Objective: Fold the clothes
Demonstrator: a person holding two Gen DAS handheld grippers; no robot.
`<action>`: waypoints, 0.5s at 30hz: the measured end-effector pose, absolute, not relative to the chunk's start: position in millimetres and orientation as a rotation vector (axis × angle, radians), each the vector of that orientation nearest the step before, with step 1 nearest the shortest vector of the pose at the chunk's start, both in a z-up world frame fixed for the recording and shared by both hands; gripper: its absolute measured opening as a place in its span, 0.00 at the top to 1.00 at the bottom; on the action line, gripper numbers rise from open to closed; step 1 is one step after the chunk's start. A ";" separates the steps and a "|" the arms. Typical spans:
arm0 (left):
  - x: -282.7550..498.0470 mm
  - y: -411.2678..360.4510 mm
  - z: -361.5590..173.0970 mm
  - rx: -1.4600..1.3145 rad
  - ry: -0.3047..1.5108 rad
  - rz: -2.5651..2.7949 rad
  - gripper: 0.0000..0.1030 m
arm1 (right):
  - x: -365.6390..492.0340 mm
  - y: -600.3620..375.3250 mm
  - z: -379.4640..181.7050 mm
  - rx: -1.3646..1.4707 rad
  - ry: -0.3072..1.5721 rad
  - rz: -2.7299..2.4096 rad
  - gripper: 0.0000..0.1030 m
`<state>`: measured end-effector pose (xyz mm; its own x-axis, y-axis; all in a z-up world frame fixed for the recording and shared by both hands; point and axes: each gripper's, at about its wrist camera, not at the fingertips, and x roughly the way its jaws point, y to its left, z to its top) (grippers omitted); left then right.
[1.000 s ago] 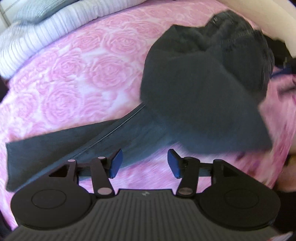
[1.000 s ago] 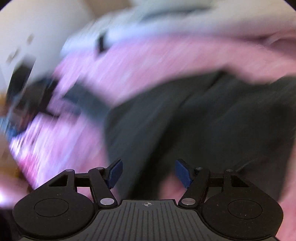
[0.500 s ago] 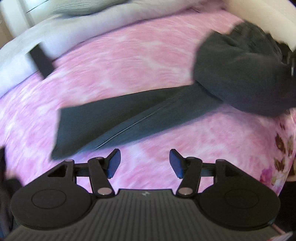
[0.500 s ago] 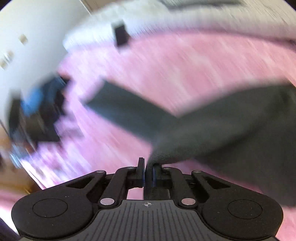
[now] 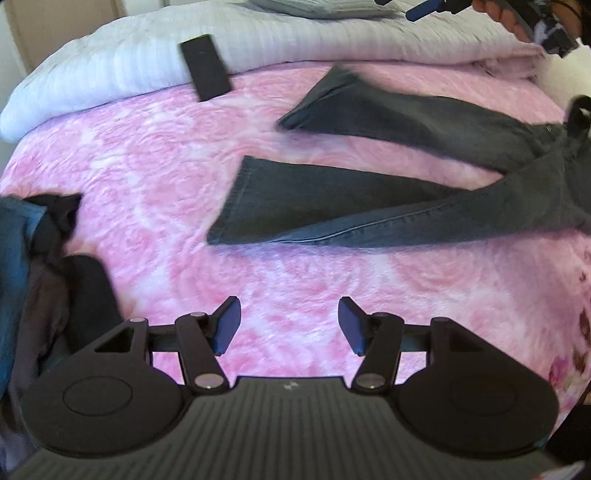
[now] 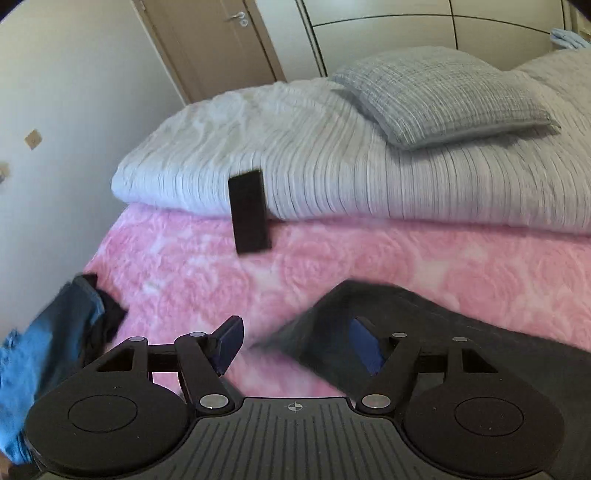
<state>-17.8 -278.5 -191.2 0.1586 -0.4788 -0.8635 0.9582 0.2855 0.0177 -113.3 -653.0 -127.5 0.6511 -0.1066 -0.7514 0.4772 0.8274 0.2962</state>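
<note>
Dark grey jeans (image 5: 369, 206) lie on the pink bedspread (image 5: 166, 177) with both legs spread apart, hems pointing left. My left gripper (image 5: 290, 317) hangs open over bare bedspread in front of the nearer leg, with nothing between its fingers. In the right wrist view, the far leg's hem (image 6: 406, 317) lies on the bed under my right gripper (image 6: 295, 336). Its jaws are opening, and the pads stand apart without pressing the cloth. The right blue finger (image 6: 365, 347) is over the denim. The person's hand (image 5: 506, 18) with that gripper shows at the top right of the left wrist view.
A flat black slab (image 6: 249, 210) leans against the folded white ribbed duvet (image 6: 332, 166), which carries a grey pillow (image 6: 443, 96). A heap of blue and dark clothes (image 5: 29, 258) sits at the bed's left edge. A wall, a door and wardrobes stand beyond.
The jeans went from a bunched heap to lying with both legs stretched out. My right gripper was shut on a leg half a second ago and has let go. My left gripper backed away, still open.
</note>
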 end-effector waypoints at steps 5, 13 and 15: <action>-42.7 -335.4 -216.5 0.830 0.763 -1.339 0.48 | -224.6 -644.4 -176.4 0.310 1.035 -0.378 0.34; -68.2 -424.1 -263.1 1.104 0.619 -1.545 0.44 | -374.5 -678.2 -227.8 0.013 1.277 -0.341 0.33; -71.3 -437.5 -275.7 1.169 0.637 -1.576 0.44 | -379.7 -690.7 -231.4 -0.036 1.265 -0.281 0.33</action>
<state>-71.3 -437.5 -275.7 0.0001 -0.4157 -0.9095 0.9310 -0.3320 0.1519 -379.7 -690.7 -231.4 0.2717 -0.2288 -0.9348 0.1888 0.9651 -0.1813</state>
